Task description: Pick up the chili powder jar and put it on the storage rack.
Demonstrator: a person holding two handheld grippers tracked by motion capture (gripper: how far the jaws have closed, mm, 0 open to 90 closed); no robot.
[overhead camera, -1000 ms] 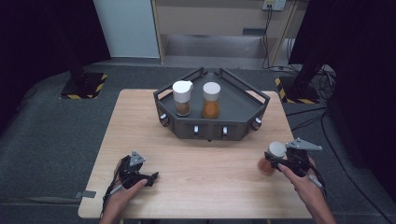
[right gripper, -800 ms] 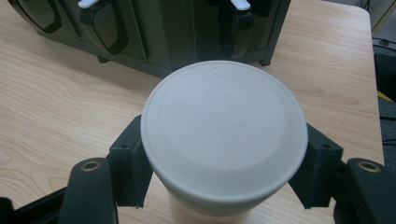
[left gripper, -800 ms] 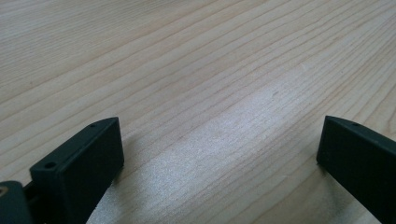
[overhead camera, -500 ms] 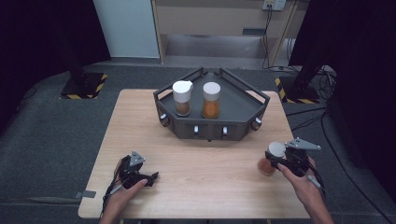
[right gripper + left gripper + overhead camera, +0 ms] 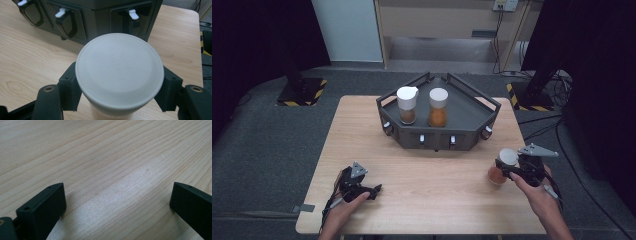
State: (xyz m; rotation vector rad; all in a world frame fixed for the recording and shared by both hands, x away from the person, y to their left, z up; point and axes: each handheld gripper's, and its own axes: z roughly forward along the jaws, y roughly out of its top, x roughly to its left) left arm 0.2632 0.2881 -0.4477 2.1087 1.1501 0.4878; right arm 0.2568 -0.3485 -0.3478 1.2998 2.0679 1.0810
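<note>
A jar with a flat white lid [image 5: 119,72] and brownish contents [image 5: 498,174] stands on the wooden table near its right edge. My right gripper [image 5: 506,169] is shut on it, one black jaw pressed to each side just below the lid [image 5: 507,156]. In the right gripper view the fingers [image 5: 70,87] flank the jar. My left gripper [image 5: 376,189] rests on the table at the front left, held by a hand, jaws pointing right. Its jaws stand wide open over bare wood in the left gripper view [image 5: 117,195].
A dark angular tray [image 5: 432,135] sits at the table's far middle, with small white-tipped latches [image 5: 61,12] along its front wall. Inside stand two more white-lidded jars, one darker brown [image 5: 407,106] and one orange [image 5: 438,109]. Bare wood [image 5: 432,185] lies between the two grippers.
</note>
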